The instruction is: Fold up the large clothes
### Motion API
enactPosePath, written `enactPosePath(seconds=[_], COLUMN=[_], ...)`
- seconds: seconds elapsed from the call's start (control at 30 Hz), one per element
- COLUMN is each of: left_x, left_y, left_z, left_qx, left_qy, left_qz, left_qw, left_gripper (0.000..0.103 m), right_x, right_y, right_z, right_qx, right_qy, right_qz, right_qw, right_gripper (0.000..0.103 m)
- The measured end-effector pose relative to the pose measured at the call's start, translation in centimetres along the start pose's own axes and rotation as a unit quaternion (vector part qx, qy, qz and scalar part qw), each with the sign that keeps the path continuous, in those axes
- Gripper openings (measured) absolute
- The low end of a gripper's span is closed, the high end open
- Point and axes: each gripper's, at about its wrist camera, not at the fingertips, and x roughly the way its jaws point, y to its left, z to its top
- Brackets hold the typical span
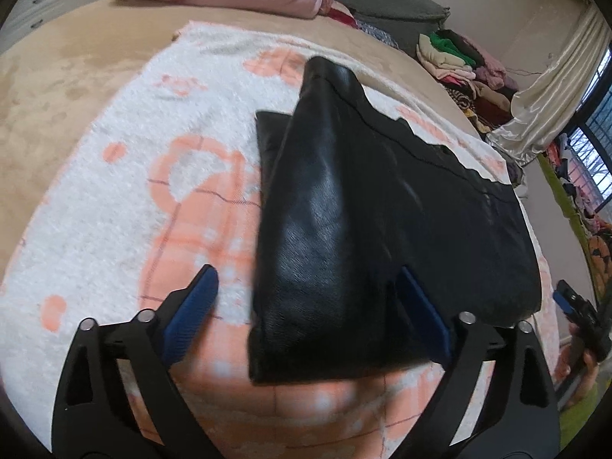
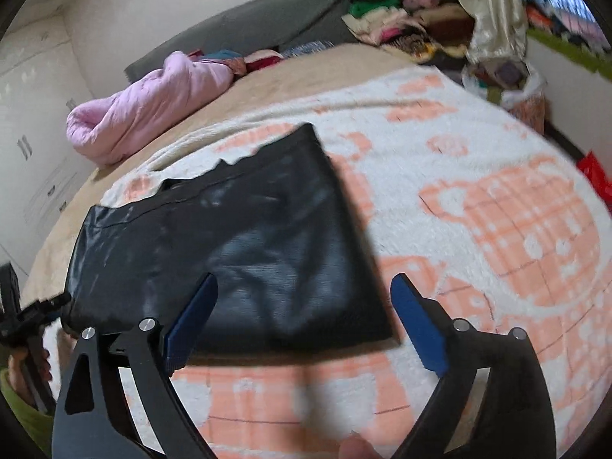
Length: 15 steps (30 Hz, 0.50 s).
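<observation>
A black leather-look garment (image 1: 344,206) lies folded on a white and orange fleece blanket (image 1: 114,199) on the bed. In the left wrist view one flap of it stands raised between the jaws of my left gripper (image 1: 306,287), which is open; the jaws stand wide apart and the flap's near edge hangs between them, not pinched. In the right wrist view the garment (image 2: 244,252) lies flat, and my right gripper (image 2: 304,287) is open and empty just above its near right corner. The right gripper also shows at the left wrist view's right edge (image 1: 577,306).
A pink quilt (image 2: 153,103) lies bunched at the head of the bed. A grey cushion (image 2: 267,19) and a heap of mixed clothes (image 1: 466,69) are along the far side. A pale curtain (image 1: 550,88) and a window are at the right. A white wardrobe (image 2: 34,122) stands left.
</observation>
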Motion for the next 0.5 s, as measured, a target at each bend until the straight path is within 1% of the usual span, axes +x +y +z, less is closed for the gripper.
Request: enactPosePath(seconds=[0.1,0.17,0.2,0.23,0.3,0.37,0.43,0.5], left_x=[-0.4,-0.7,-0.7,-0.8,-0.9,-1.0,-1.1,-1.3], left_y=[0.2,0.4,0.5,0.6,0.8,1.0,1.2,1.5], left_z=[0.1,0.3,0.3,0.4,0.6,0.6,0.7,0.7], left_qx=[0.007,0.006,0.006,0.003,0.001,-0.001,-0.002,-0.004], left_qy=[-0.01,-0.014,-0.016,-0.016,-0.018,-0.019,-0.022,-0.024], left_qz=[0.016,0.021,0.023,0.025,0.027,0.03,0.029,0.032], left_qw=[0.9998,0.9997,0.9996,0.9996,0.9995,0.9994,0.9993,0.9992], left_gripper=[0.093,0.093,0.093,0.093,0.093,0.093,0.093,0.093], right_x=[-0.3,-0.2,0.0,0.2,0.9,1.5,2.0,2.6], right_y=[3.1,5.1,6.3,7.0,9.1,11.0,12.5,13.8], right_z=[-0.2,-0.4,-0.6,-0.6,-1.0,-1.5,-1.8,-2.2], right_qx=[-0.045,-0.064,-0.076,-0.084,-0.111,-0.132,-0.143,-0.15], right_qy=[-0.008,-0.005,0.0,0.004,0.017,0.024,0.029,0.036], right_qz=[0.006,0.02,0.033,0.039,0.05,0.056,0.062,0.06], right_qw=[0.999,0.998,0.997,0.996,0.992,0.989,0.987,0.986], right_gripper=[0.091,0.091,0.089,0.082,0.072,0.068,0.062,0.061])
